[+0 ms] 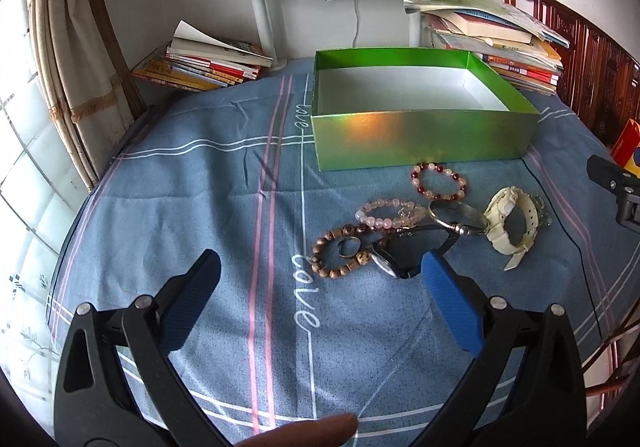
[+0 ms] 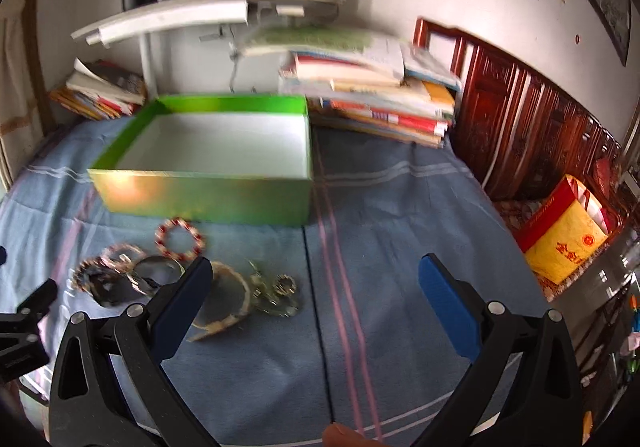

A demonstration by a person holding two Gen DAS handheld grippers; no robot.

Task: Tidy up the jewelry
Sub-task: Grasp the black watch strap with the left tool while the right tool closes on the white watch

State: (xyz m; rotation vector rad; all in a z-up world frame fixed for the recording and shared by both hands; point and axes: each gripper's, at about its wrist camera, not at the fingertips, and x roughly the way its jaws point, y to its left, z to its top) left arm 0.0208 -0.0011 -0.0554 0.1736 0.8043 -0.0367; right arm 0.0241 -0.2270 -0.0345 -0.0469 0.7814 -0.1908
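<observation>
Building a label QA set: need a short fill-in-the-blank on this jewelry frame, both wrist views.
1. The shiny green cardboard box is open and holds ____ jewelry.
2. The red-and-pink bead bracelet lies on the blue cloth, just ____ the box.
3. The jaws of both the left gripper and the right gripper stand ____.
4. The white strap watch lies to the ____ of the brown wooden bead bracelet in the left wrist view.

Missing words: no; outside; open; right

The green box (image 1: 420,137) looks like glossy card with a matt white inside; the bedsheet (image 1: 200,187) is soft woven cloth; the brown bracelet (image 1: 340,253) is wooden beads.
</observation>
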